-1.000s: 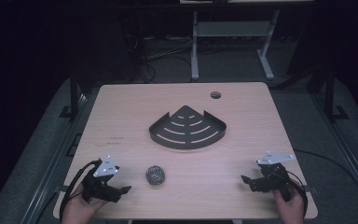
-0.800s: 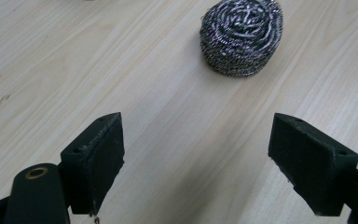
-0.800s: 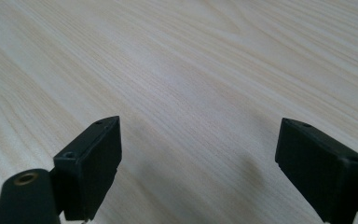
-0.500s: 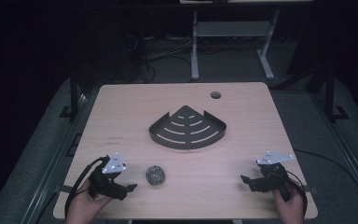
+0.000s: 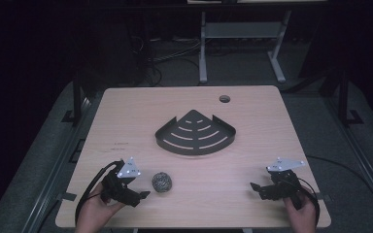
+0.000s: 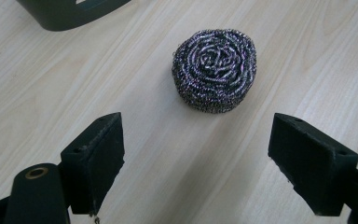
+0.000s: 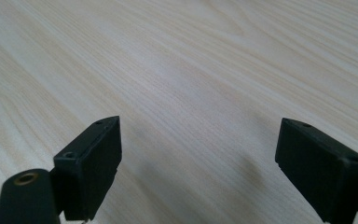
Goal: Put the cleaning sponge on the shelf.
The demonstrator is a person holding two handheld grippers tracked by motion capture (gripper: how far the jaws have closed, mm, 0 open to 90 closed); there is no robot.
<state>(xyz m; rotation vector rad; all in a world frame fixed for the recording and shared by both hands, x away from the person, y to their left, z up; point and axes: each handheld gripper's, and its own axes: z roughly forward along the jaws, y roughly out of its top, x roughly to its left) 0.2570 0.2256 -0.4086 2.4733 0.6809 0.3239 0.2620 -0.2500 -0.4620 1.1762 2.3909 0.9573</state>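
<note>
I had the table (image 5: 126,121) before me, the dark corner shelf (image 5: 195,133) at its middle and the steel scourer (image 5: 161,182) lying near the front edge, left of centre. The scourer sat just right of my left gripper (image 5: 143,194), well apart from my right gripper (image 5: 255,187), so the left was plainly the nearer one for the pickup. The scourer was round, with no long axis to line up on. The left gripper view showed what the high view could not: the scourer (image 6: 214,70) lay just beyond the wide-spread jaws, centred between them and untouched. The right gripper (image 7: 198,168) also stood wide apart over bare wood.
</note>
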